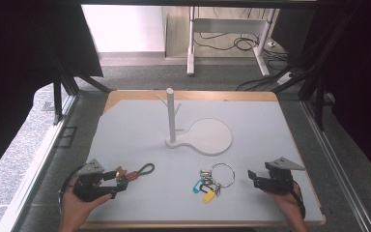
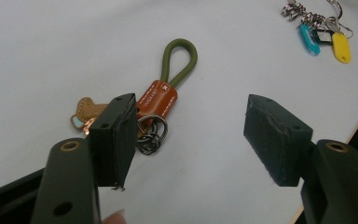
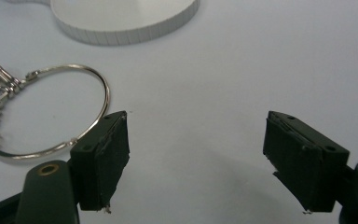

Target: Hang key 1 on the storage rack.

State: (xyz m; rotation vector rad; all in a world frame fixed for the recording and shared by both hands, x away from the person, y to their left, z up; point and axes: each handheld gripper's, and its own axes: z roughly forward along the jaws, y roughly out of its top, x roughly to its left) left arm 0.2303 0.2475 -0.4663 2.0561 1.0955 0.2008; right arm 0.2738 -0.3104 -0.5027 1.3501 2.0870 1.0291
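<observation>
Left tool (image 1: pixel 110 185) sits at the near left of the counter (image 1: pixel 140 130), jaws spread wide, nothing between them. In the left gripper view the cord keychain (image 2: pixel 161 100) lies flat just past the left-hand jaw: green loop pointing away, orange leather tab, small steel rings and a tan charm tucked behind that jaw. It's off-centre to the gap, so if I close from here I expect to pinch air or just nudge it sideways. Charm and rings are loose, so grabbing those instead of the tab would likely leave the loop dangling and twisting.

Right tool (image 1: pixel 252 177) at the near right, also fully open and empty. The key ring bunch (image 1: pixel 215 180) lies between the two tools, big wire ring (image 3: pixel 51 112) just left of my left-hand jaw in the right gripper view, blue and yellow tags (image 2: pixel 324 39) on the far side. Thin wire flat on a smooth surface: pads may skate over it or push the bunch away.

Farther back, mid-counter, the white peg stand (image 1: pixel 171 116) on its round base (image 1: pixel 212 136). Pegs look short and thin; a swinging loop could miss or knock the post.
</observation>
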